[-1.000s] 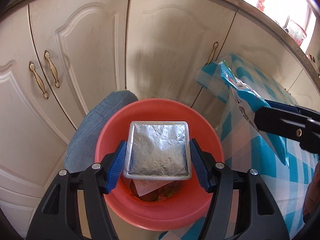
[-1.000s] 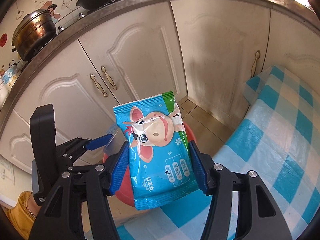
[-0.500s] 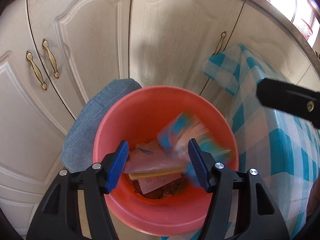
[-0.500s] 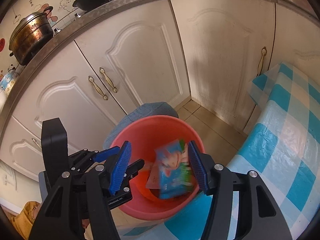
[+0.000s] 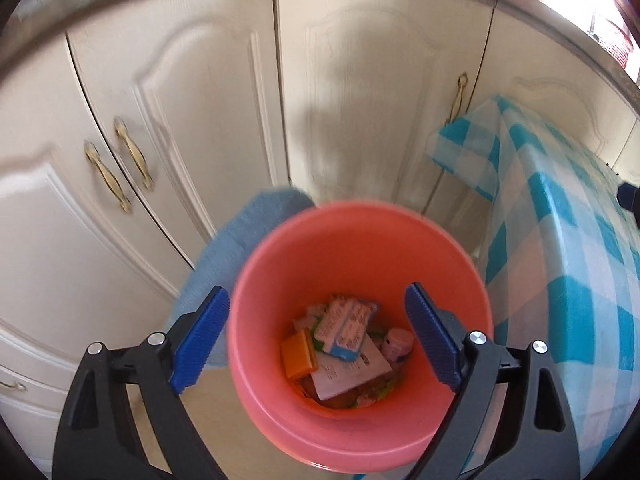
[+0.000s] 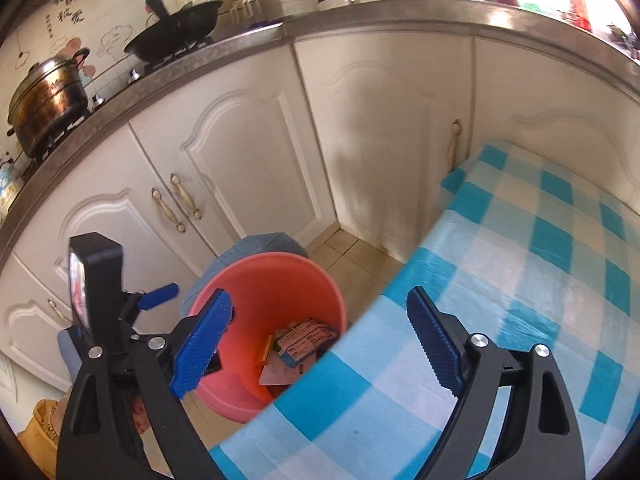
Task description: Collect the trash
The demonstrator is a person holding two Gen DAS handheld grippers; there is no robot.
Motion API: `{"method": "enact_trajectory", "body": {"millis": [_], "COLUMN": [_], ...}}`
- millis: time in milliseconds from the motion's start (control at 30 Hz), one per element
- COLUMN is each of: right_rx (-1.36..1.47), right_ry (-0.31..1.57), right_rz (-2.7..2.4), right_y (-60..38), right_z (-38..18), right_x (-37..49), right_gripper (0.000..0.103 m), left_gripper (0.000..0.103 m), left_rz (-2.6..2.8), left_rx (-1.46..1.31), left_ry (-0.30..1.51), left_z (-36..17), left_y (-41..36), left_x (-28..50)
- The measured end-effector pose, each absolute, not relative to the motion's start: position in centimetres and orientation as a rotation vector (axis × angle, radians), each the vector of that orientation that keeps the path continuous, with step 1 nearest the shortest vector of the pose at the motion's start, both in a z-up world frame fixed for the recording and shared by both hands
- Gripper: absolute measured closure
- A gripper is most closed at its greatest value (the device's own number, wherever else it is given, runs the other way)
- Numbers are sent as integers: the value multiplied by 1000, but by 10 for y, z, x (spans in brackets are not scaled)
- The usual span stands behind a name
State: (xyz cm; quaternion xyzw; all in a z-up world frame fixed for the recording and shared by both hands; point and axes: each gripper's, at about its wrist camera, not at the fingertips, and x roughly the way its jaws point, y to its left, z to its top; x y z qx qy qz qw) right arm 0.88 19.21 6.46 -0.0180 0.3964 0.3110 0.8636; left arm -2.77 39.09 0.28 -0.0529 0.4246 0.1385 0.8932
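Observation:
A salmon-red bin [image 5: 360, 256] stands on the floor beside the table. Inside lie a blue-and-white packet [image 5: 348, 330], an orange piece [image 5: 298, 354], white paper [image 5: 348, 376] and a small pink item [image 5: 397, 345]. My left gripper [image 5: 316, 291] hovers over the bin's mouth, its jaws opening with nothing between the blue pads. My right gripper [image 6: 320, 295] hangs above the table's edge, its jaws also opening and empty. In the right wrist view the bin [image 6: 272, 280] sits below left, the packet [image 6: 306, 340] inside it, and the left gripper's blue finger [image 6: 160, 295] beside its rim.
White cabinet doors [image 5: 180, 128] with brass handles [image 5: 132, 156] stand behind the bin. A blue-and-white checked tablecloth [image 6: 520, 260] covers the table on the right. A blue padded stool [image 5: 240, 240] touches the bin's far left side. Pots and a wok [image 6: 176, 38] sit on the counter.
The left gripper let go of a silver foil pack and the right let go of a blue cartoon packet; both fell into the bin. Both jaws spread wider. The right gripper drew back over the table.

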Motion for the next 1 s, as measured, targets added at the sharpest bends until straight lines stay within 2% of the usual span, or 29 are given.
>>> {"method": "enact_trajectory", "body": {"millis": [100,167,600,1000], "right_rx": [-8,3,58,108], "right_ry": [819,798,604,392], "right_rz": [601,550,233,28], "right_y": [170,151,29,-46], "right_z": [71,77,135,199], "right_x": [6,3,-47,-120], "right_gripper": [15,15,13,12], "left_gripper": [12,7,6,4], "left_rz": [304,287,88,-31], "left_rx": [-78,-77,-82,10], "left_ry": [821,779,593,462], "left_z": [26,42,138,199], "left_y": [380,373,280,178], "left_x": [-30,-32,-41,-68]}}
